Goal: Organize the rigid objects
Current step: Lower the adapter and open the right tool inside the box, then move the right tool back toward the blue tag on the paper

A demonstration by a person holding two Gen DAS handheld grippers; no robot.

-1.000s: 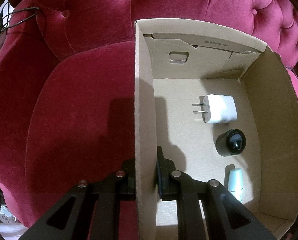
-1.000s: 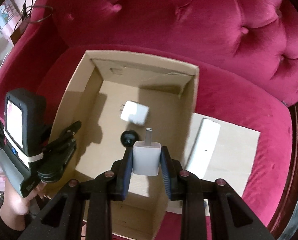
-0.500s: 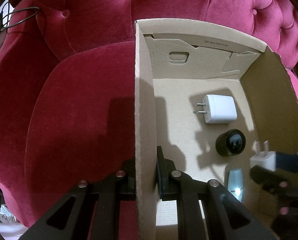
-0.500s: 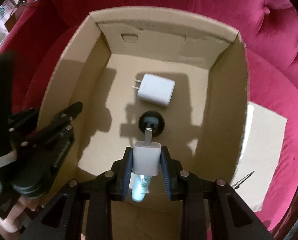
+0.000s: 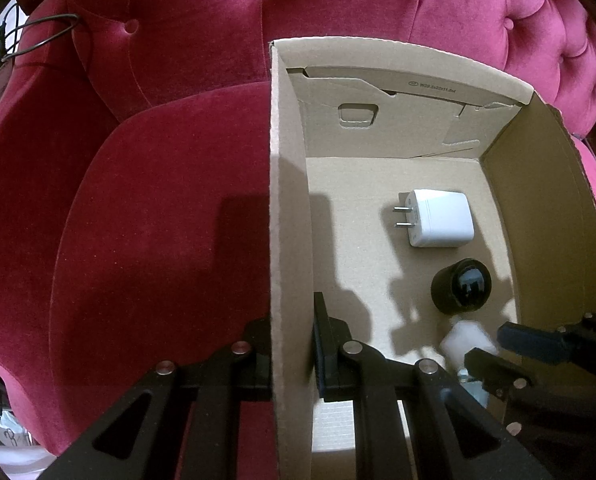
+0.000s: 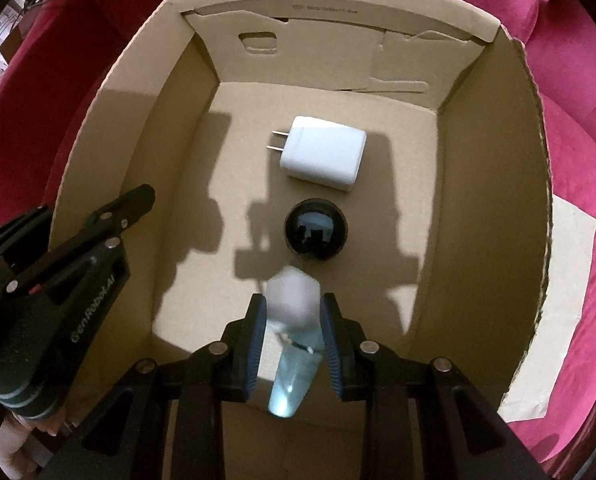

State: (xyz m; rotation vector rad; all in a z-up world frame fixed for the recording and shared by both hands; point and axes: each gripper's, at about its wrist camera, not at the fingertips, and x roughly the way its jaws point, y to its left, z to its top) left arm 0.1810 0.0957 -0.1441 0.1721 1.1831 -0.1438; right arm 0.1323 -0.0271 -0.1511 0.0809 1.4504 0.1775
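Blurred small white plug [image 6: 293, 294], orientation unclear

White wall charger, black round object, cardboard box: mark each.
White wall charger [image 6: 324, 156], right wrist view, top face.
Black round object [image 6: 316, 234], right wrist view, glossy top.
Cardboard box [image 5: 289, 200], left wrist view, left wall.

pretty dim room, hard overhead light threw sharp gripper shadows across the open brown cardboard box [image 6: 494, 184] floor, small white charger cube [image 6: 293, 296] was motion-blurred, heavy fisheye bending, corners went black
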